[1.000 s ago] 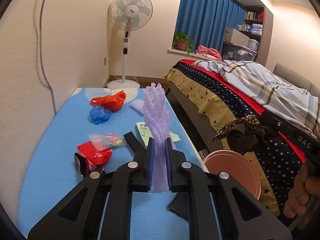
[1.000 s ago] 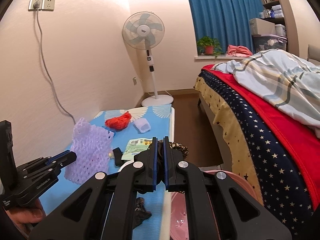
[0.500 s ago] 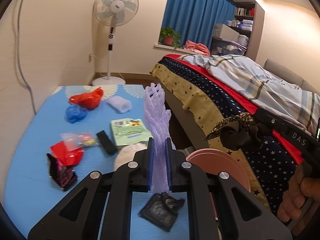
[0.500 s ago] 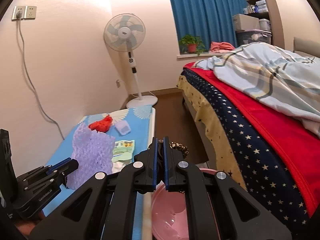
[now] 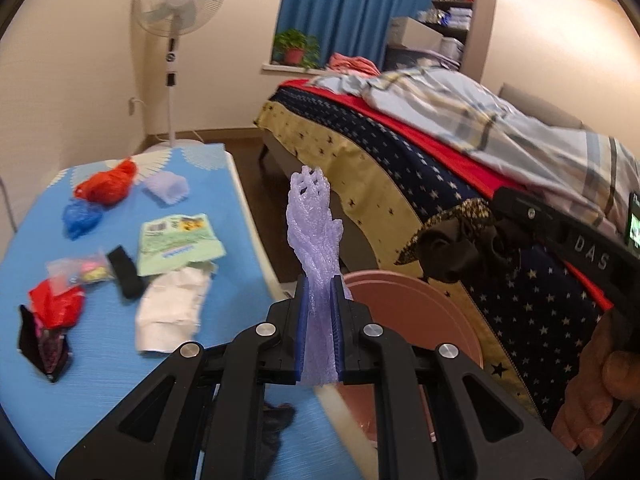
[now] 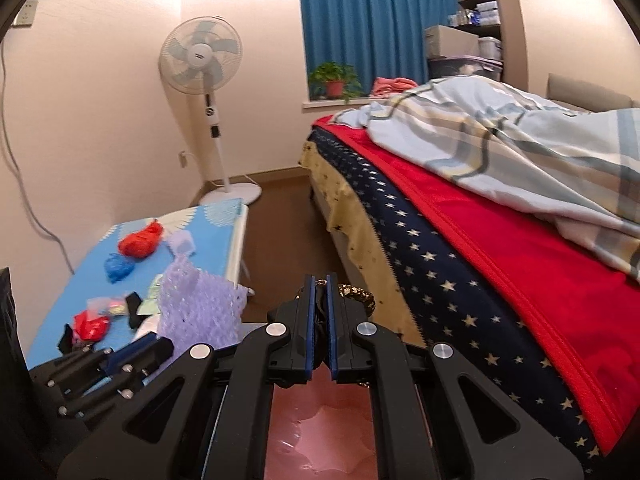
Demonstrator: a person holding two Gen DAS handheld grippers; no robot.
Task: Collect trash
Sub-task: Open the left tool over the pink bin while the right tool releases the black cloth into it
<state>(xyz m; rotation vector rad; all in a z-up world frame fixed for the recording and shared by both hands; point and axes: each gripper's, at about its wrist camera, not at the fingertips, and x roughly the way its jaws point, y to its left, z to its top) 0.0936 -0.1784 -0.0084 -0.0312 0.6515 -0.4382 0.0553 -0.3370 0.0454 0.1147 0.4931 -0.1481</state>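
Between left jaws: purple foam net (image 5: pixel 316 264) is standing upright, pinched by the left gripper (image 5: pixel 319 320).
Between right jaws: black-and-gold wrapper (image 6: pixel 352 294) is being squeezed by the right gripper (image 6: pixel 319 320).
Below both jaws: pink bin (image 5: pixel 420 320) is sitting open.

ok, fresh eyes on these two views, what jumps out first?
The purple foam net standing upright, clamped in the left gripper in mid-frame. To its right, the right gripper is shut on a dark, gold-patterned wrapper above the pink bin. More bright litter, including a red bag, lies on the blue table.
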